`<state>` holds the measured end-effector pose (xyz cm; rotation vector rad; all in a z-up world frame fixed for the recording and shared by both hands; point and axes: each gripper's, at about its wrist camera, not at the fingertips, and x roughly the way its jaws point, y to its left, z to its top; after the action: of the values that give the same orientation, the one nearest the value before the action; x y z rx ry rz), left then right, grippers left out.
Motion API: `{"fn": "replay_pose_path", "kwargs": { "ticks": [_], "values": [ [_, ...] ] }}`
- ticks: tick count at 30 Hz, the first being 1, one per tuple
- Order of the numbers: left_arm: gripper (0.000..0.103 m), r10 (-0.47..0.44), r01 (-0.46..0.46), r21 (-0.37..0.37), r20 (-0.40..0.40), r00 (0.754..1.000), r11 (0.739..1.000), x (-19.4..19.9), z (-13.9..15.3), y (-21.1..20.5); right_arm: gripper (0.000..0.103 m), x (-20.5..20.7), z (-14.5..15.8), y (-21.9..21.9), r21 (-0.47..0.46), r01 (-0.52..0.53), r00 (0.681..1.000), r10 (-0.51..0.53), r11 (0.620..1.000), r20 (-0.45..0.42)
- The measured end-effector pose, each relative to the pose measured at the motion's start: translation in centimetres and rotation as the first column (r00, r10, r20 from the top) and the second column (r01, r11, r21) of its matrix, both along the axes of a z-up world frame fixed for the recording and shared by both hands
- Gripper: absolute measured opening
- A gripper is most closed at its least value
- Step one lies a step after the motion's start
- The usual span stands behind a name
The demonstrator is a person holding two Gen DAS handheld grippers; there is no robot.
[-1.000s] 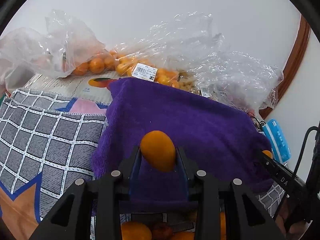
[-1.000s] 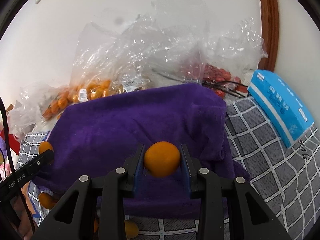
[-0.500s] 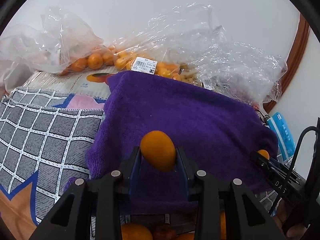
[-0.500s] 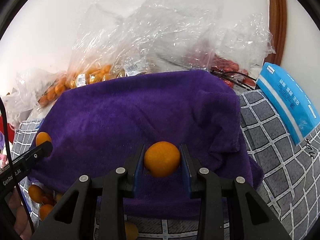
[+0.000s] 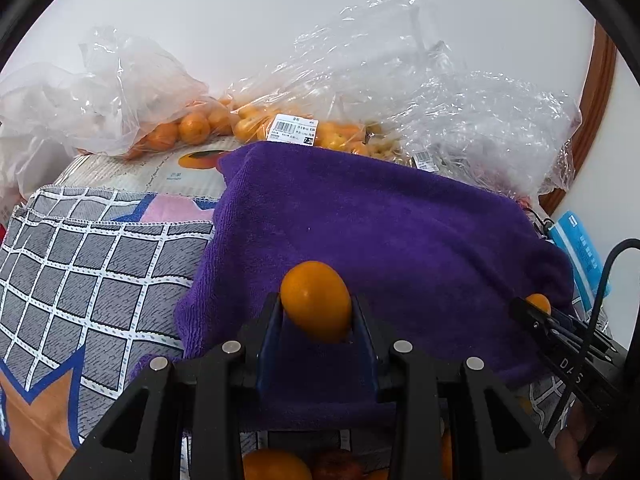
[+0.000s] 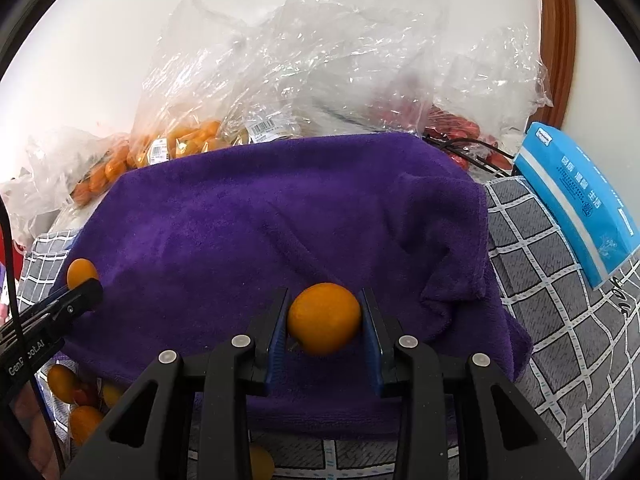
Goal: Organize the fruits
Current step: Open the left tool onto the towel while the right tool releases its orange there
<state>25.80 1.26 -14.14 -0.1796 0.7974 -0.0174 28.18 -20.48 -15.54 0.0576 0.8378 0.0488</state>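
My left gripper (image 5: pixel 316 312) is shut on a small oval orange fruit (image 5: pixel 316 300), held above the near edge of a purple towel (image 5: pixel 380 232). My right gripper (image 6: pixel 324 320) is shut on a round orange fruit (image 6: pixel 324 318) over the same towel (image 6: pixel 280 216). Each gripper shows in the other's view: the right one (image 5: pixel 538 308) at the right edge, the left one (image 6: pixel 82 280) at the left edge, both with fruit at the tip. More orange fruits (image 6: pixel 64 384) lie loose below the towel's near edge.
Clear plastic bags of orange fruit (image 5: pixel 188 128) and a bag of red fruit (image 6: pixel 452 132) are piled against the white wall behind the towel. A blue tissue pack (image 6: pixel 576 204) lies right, on a grey checked cloth (image 5: pixel 80 260). A brown wooden frame (image 6: pixel 556 40) stands at the far right.
Both views have shifted slightly, so the towel and bags sit a little lower and closer. Both grippers keep hold of their fruit.
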Motion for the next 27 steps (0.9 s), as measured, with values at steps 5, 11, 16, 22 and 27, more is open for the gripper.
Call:
{"fn": "replay_pose_path", "kwargs": {
  "ticks": [5,11,16,22,27],
  "values": [
    [0.033,0.000,0.000,-0.005,-0.003,1.000,1.000,0.0,0.0,0.1,0.034,0.0,-0.1,0.0,-0.001,-0.001,1.000,0.001,1.000,-0.007],
    [0.033,-0.009,0.009,-0.024,-0.008,1.000,1.000,0.1,0.0,0.3,0.034,-0.2,-0.2,0.1,-0.012,-0.003,1.000,0.003,1.000,-0.001],
    [0.039,-0.017,0.017,-0.047,-0.005,1.000,0.999,-0.1,0.2,0.3,0.045,-0.3,-0.1,-0.4,0.008,0.004,1.000,-0.004,1.000,0.006],
    [0.048,-0.020,0.021,-0.056,0.014,1.000,0.998,-0.4,0.8,0.2,0.054,-0.5,0.3,-1.1,0.040,0.027,0.999,-0.028,0.999,0.015],
    [0.048,-0.001,0.002,-0.032,0.028,1.000,1.000,-1.1,2.0,0.5,0.054,-1.6,1.8,-0.8,0.034,0.032,0.997,-0.034,0.999,0.063]
  ]
}}
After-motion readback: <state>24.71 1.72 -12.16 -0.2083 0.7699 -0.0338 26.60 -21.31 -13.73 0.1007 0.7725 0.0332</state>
